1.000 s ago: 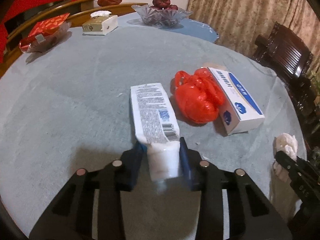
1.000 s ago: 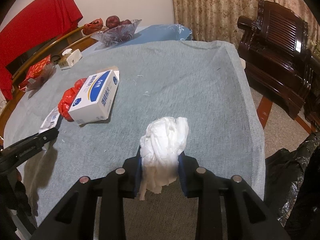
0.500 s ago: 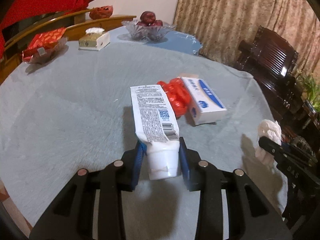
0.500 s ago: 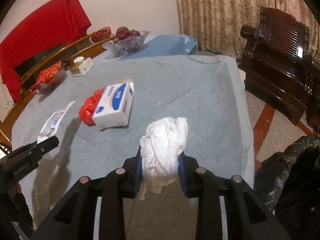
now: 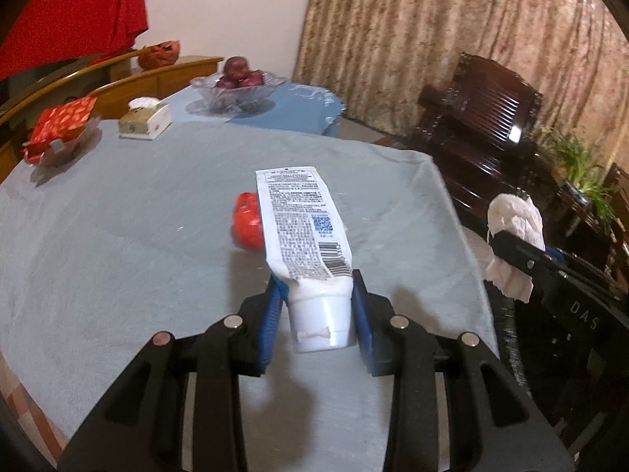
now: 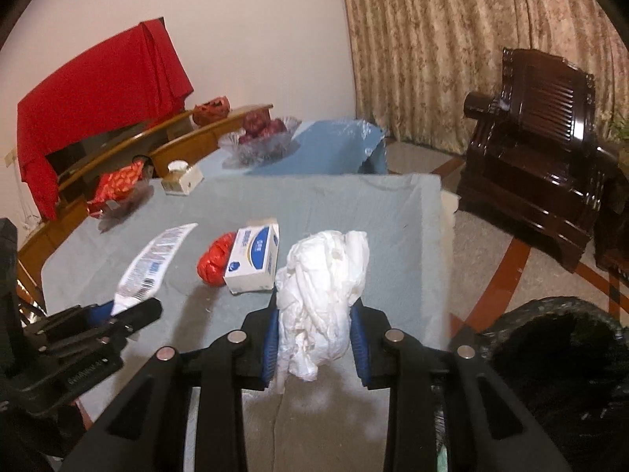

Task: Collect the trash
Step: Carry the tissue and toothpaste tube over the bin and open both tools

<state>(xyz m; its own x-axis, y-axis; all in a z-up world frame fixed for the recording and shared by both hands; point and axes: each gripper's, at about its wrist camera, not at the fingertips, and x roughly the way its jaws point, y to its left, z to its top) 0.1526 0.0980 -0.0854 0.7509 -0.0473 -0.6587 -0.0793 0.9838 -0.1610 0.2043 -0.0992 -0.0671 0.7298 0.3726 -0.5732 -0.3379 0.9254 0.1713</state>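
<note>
Left tool (image 5: pixel 317 306): pinching the white tube (image 5: pixel 304 232) at its cap end, blue pads pressed on both sides; the printed flat end sticks forward and up, clear of the desk.
Right tool (image 6: pixel 314 338): pinching a crumpled white tissue wad (image 6: pixel 322 287), which bulges above the pads and hangs a little below them; it is held over the desk's near edge.
Trash bag (image 6: pixel 566 354): black, open-mouthed, on the floor at the right of the right tool, just beside the desk corner.
Desk (image 5: pixel 137 216): covered with a grey-blue cloth; its shadowed near edge lies under both tools.
Red plastic bag (image 6: pixel 214 257): bunched up, lying on the desk cloth, touching the left side of the box; in the left wrist view it is partly hidden behind the tube.
Blue-and-white box (image 6: pixel 255 259): lying flat on the cloth, between the red plastic bag and the tissue wad as seen from the right wrist.
Red packet in a clear tray (image 5: pixel 59 128): near the desk's far left edge.
Small tissue box (image 5: pixel 145 122): far side of the cloth, right of the red packet.
Glass fruit bowl (image 5: pixel 236 92): holds dark red fruit, on a blue sheet beyond the cloth.
Dark wooden armchair (image 6: pixel 538 145): on the floor, well apart from the desk, before the patterned curtain (image 6: pixel 432 39).
</note>
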